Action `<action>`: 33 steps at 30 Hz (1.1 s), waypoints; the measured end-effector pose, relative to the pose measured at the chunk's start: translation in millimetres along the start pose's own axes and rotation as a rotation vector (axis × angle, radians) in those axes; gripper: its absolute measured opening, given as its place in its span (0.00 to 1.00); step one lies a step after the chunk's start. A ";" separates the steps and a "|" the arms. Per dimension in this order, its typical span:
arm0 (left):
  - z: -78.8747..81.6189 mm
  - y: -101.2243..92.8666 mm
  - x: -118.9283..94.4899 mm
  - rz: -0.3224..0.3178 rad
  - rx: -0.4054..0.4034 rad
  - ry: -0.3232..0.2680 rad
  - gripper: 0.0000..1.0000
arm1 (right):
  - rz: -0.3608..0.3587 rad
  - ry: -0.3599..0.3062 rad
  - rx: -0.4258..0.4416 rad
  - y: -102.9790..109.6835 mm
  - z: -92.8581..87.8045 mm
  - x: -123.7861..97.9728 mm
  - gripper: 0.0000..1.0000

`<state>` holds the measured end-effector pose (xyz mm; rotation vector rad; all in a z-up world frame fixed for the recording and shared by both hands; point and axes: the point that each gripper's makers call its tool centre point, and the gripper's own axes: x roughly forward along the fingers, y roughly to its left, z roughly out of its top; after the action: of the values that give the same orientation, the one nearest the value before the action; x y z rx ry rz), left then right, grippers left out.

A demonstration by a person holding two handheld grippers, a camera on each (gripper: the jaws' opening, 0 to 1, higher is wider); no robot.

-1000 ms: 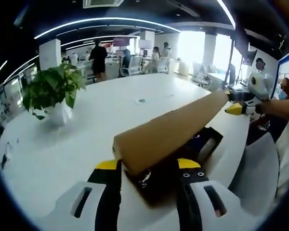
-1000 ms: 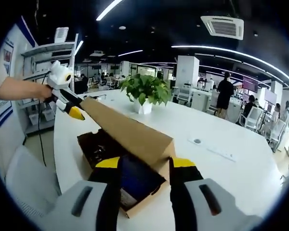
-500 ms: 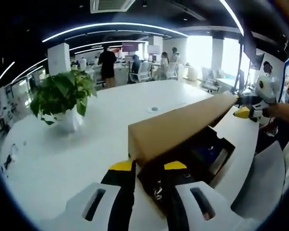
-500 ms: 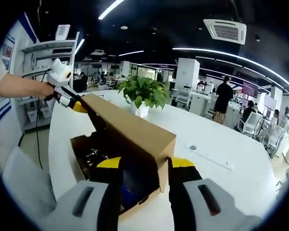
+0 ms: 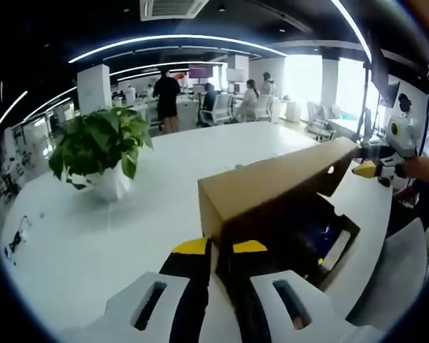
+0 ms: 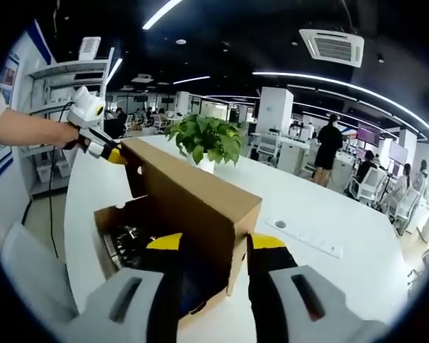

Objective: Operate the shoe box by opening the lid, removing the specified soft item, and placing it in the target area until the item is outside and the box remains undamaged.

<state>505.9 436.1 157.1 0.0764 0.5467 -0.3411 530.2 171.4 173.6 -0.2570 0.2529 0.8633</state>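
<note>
Brown corrugated-cardboard shoe box on glossy white table, its flat lid raised steeply; left gripper and right gripper each pinch a lid corner.

white table — shoe box | potted plant — both on it
</note>
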 end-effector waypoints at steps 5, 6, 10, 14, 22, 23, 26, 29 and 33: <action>3.9 5.2 3.4 0.023 -0.001 0.003 0.02 | -0.008 -0.004 0.005 -5.5 1.4 2.2 0.27; 4.5 5.2 3.3 0.023 -0.001 0.002 0.01 | -0.010 -0.006 0.007 -6.5 1.9 2.9 0.26; 6.2 6.8 4.9 0.021 0.005 0.005 0.01 | -0.012 -0.027 0.085 -12.2 4.7 5.6 0.25; 9.9 9.1 7.5 0.028 0.006 -0.005 0.01 | -0.018 -0.011 0.080 -17.5 -0.9 6.3 0.20; 16.2 15.1 14.2 0.032 -0.013 -0.016 0.00 | -0.026 0.039 0.108 -21.9 -25.6 3.8 0.20; 16.8 15.7 15.0 0.032 -0.013 -0.016 0.00 | -0.028 0.050 0.112 -22.4 -29.9 4.1 0.20; 18.5 16.8 17.3 0.029 -0.013 -0.015 0.00 | -0.032 0.082 0.112 -23.0 -42.2 5.0 0.18; 20.1 16.9 19.2 0.028 -0.014 -0.015 0.00 | -0.037 0.103 0.114 -24.1 -52.1 7.3 0.17; 22.2 18.2 22.5 0.025 -0.013 -0.014 0.00 | -0.042 0.127 0.111 -24.5 -62.1 11.5 0.15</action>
<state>541.0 442.9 163.9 0.0679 0.5335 -0.3134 549.3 144.3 114.6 -0.2132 0.4114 0.7895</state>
